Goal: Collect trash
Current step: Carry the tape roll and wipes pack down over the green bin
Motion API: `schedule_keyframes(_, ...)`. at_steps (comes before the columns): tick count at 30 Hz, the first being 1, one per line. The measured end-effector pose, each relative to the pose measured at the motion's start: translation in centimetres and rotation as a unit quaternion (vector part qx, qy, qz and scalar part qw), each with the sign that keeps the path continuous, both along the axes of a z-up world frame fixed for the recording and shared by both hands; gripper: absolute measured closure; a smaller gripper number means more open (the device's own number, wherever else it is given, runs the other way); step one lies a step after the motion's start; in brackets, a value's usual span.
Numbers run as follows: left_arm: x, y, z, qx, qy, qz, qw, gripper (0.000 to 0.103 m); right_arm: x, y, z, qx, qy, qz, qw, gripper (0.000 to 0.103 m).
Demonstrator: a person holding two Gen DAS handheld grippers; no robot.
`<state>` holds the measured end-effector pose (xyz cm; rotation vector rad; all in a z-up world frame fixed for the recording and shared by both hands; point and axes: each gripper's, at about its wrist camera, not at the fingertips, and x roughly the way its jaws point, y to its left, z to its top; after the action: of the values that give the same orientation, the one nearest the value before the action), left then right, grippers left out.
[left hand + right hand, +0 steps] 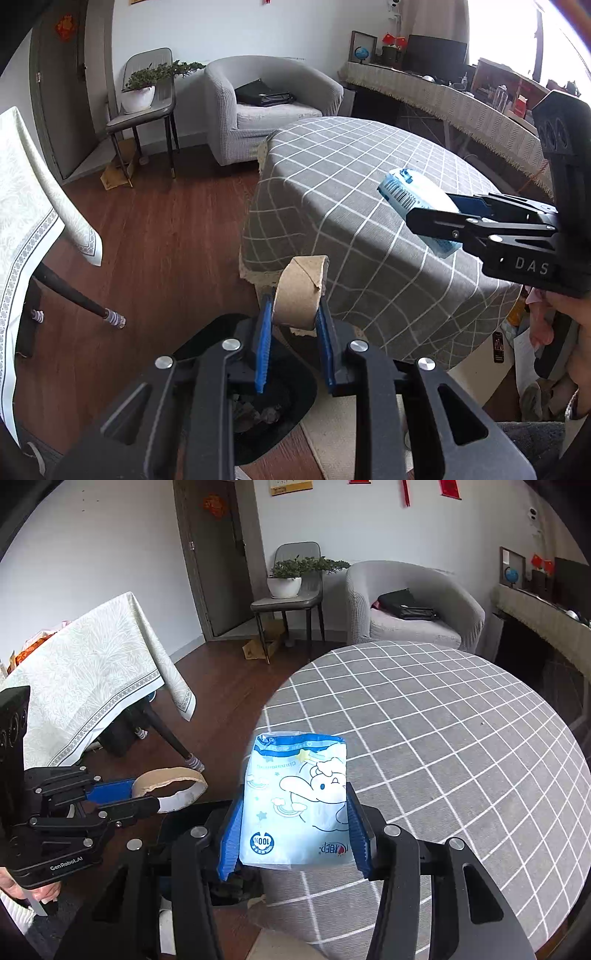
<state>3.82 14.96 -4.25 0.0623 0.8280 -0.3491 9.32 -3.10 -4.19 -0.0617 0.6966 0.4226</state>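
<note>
My left gripper (293,314) is shut on a brown cardboard tape roll (301,291), held in the air above a black trash bin (273,402) on the floor. The roll also shows in the right wrist view (173,788). My right gripper (293,812) is shut on a light blue snack bag (295,797) with a cartoon rabbit, held over the near edge of the round table. From the left wrist view the bag (413,199) sticks out of the right gripper (436,212) at the right.
The round table with a grey checked cloth (443,731) fills the right. A second table with a pale patterned cloth (92,679) stands left. A grey armchair (413,605) and a chair with a potted plant (286,579) stand at the back wall. Wooden floor lies between them.
</note>
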Motion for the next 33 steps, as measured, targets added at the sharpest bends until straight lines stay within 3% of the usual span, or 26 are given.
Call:
schedule_keyframes(6, -0.6, 3.0, -2.3, 0.021, 0.021, 0.009, 0.9995, 0.078, -0.9, 4.0, -0.7, -0.005, 0.002, 0.027, 1.000, 0.053)
schedule_keyframes(13, -0.5, 6.4, -6.1, 0.025, 0.077, 0.020, 0.9965, 0.078, -1.2, 8.3, -1.6, -0.011, 0.008, 0.059, 0.998, 0.053)
schedule_keyframes(24, -0.3, 8.7, -11.1, 0.042, 0.138, 0.029, 0.9892, 0.078, 0.1, 13.0, -4.2, -0.034, 0.039, 0.091, 0.995, 0.053)
schedule_keyframes(25, -0.4, 8.8, -11.4, 0.047, 0.142, 0.029, 0.9883, 0.077, 0.2, 13.1, -4.4, -0.035, 0.040, 0.092, 0.994, 0.053)
schedule_keyframes(28, -0.7, 8.8, -11.3, 0.051, 0.139, 0.026, 0.9886, 0.058, 0.4, 13.8, -4.8, -0.036, 0.044, 0.095, 0.994, 0.053)
schedule_keyframes(33, -0.8, 9.6, -10.1, 0.043, 0.120, 0.034, 0.9913, 0.056, 0.9, 14.6, -5.6, -0.041, 0.054, 0.098, 0.993, 0.053)
